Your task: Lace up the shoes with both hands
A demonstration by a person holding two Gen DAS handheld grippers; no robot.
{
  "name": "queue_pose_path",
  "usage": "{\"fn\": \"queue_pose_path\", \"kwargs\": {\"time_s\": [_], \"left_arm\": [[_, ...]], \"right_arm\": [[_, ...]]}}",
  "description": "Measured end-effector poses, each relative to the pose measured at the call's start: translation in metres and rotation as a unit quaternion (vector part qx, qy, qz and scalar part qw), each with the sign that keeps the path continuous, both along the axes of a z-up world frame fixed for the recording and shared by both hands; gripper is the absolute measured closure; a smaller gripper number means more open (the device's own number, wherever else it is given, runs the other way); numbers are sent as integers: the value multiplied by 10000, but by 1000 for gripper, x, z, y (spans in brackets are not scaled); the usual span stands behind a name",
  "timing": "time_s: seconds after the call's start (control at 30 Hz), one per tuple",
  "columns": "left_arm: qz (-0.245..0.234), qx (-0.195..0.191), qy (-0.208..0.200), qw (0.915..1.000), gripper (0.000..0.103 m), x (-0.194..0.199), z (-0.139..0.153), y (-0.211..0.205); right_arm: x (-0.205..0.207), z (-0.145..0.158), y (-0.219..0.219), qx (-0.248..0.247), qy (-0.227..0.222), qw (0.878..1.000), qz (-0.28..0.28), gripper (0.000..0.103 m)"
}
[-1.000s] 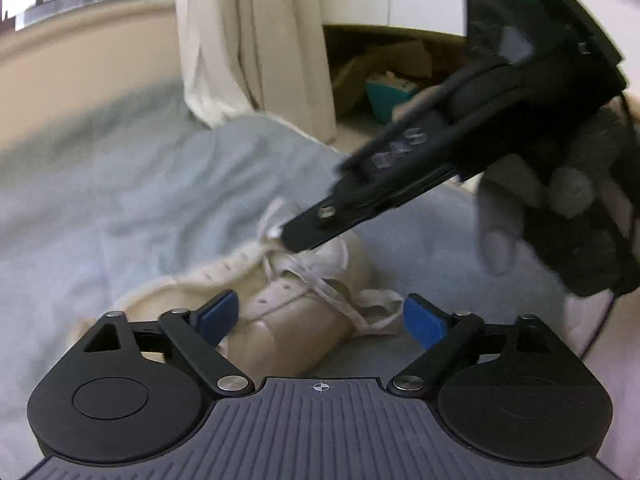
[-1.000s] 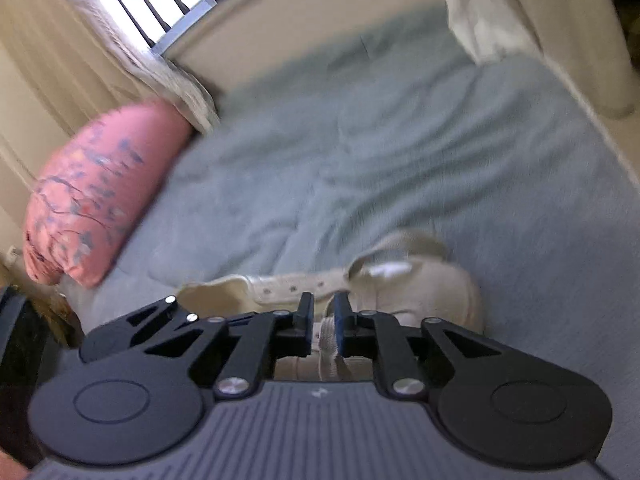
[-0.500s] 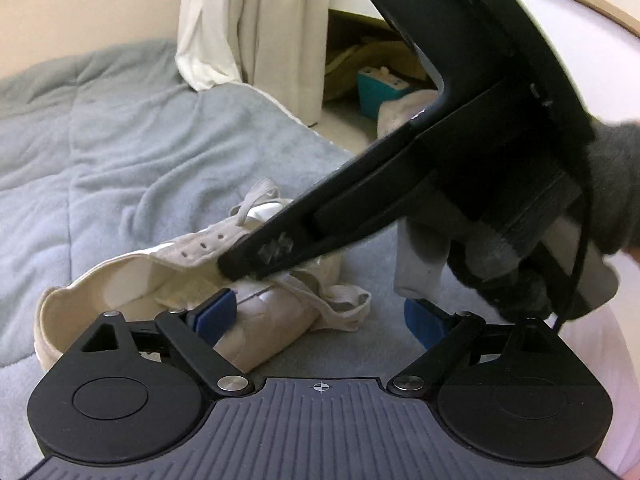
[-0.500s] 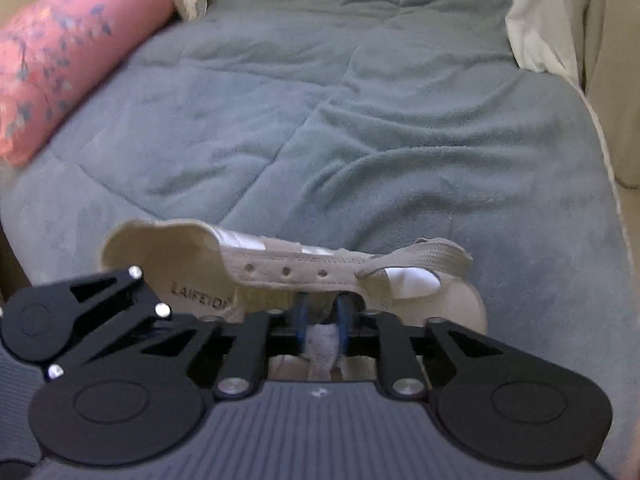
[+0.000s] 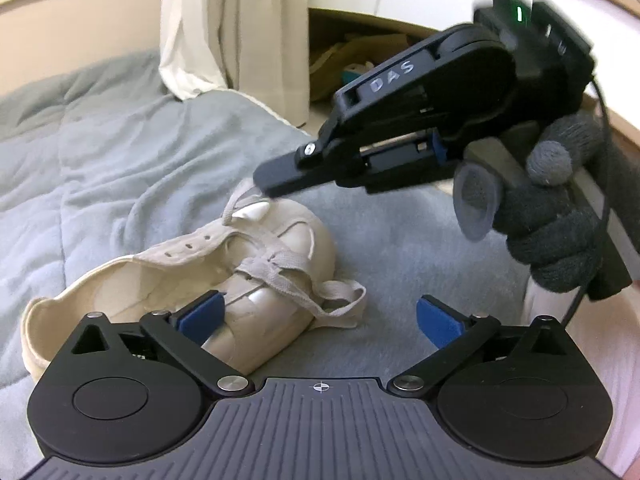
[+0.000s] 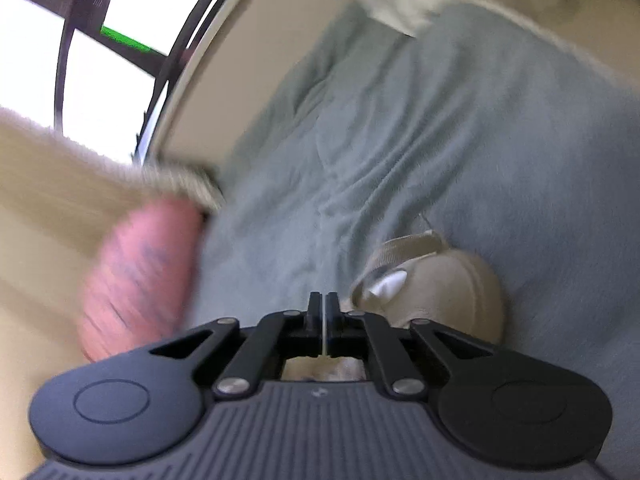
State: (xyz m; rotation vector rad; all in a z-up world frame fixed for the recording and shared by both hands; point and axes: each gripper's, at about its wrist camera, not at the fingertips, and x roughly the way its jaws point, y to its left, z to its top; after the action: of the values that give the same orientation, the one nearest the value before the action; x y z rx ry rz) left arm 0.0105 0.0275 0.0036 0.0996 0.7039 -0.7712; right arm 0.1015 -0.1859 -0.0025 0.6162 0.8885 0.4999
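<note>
My left wrist camera gives me the sharp picture: the left gripper (image 5: 316, 316) sits low with its blue pads spread wide, nothing between them, and the cream shoe (image 5: 180, 280) lies on its side on the grey blanket (image 5: 100, 152) just ahead of the left pad. From here I also see my right gripper (image 5: 264, 182) reaching in from the upper right, held by a hand in a dark knit glove (image 5: 552, 216); its fingers are pressed together and their tip meets the lace (image 5: 240, 204) at the raised far end of the shoe, near the white tongue. Whether they truly pinch the lace I cannot tell from this side. The right wrist camera is smeared by motion, yet it shows what the other hides: the right gripper's jaws closed with only a thin pale sliver between them, possibly lace, and the shoe's toe end (image 6: 440, 292) just right of the fingers.

The shoe is pale canvas with a row of open eyelets along the upper flap. A flat beige lace crosses near the toe, and one loose loop (image 5: 340, 304) trails onto the blanket.

Around it: a cream curtain (image 5: 224, 32) hangs behind the bed, cluttered items sit in a dark recess beyond, and a pink patterned pillow (image 6: 140, 276) blurs at the left of the right view. The right gripper's body blocks much of the background
</note>
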Motion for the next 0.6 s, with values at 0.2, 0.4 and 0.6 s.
{"fn": "queue_pose_path", "kwargs": {"time_s": [0.2, 0.4, 0.6], "left_arm": [[-149, 311, -234, 9991, 0, -10, -4, -5], [-70, 150, -226, 9996, 0, -11, 1, 5], [400, -300, -226, 9985, 0, -9, 14, 40]], "right_arm": [[7, 12, 60, -1747, -86, 9797, 977, 68], [17, -1, 99, -2675, -203, 9550, 1268, 77], [30, -24, 39, -647, 709, 9945, 421, 95]]}}
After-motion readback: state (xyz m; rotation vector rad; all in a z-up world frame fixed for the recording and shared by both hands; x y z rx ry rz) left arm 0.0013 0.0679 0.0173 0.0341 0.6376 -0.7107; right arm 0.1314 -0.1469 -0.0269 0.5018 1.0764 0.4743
